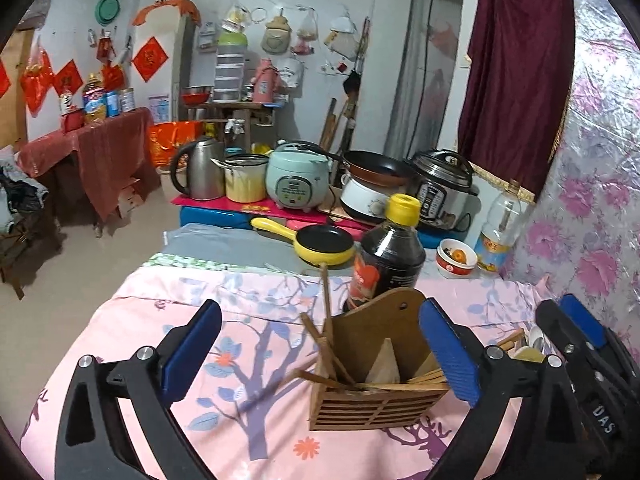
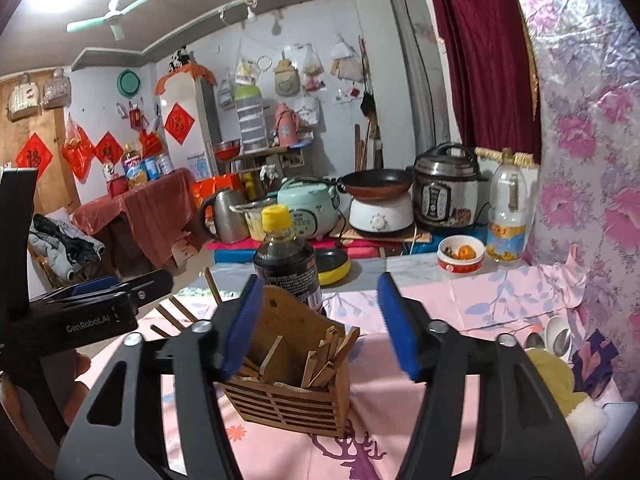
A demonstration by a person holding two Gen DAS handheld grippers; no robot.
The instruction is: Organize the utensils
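A wooden utensil holder [image 1: 376,392] [image 2: 288,396] stands on the pink floral cloth [image 1: 168,344], with several wooden chopsticks [image 1: 326,336] [image 2: 326,360] sticking out of its compartments. My left gripper [image 1: 320,354] is open, its blue pads on either side of the holder. My right gripper [image 2: 320,326] is open and empty just above and in front of the holder. Metal spoons [image 2: 558,338] lie on the cloth at the right. The right gripper [image 1: 576,332] shows at the left wrist view's right edge, and the left gripper [image 2: 100,304] at the right wrist view's left.
A dark sauce bottle [image 1: 386,256] [image 2: 286,260] with a yellow cap stands right behind the holder. A small yellow pan [image 1: 320,244], a red-and-white bowl [image 2: 460,258] and a clear bottle [image 2: 506,216] sit beyond. Cookers and a kettle [image 1: 198,170] line the back. A floral wall [image 2: 592,160] is at right.
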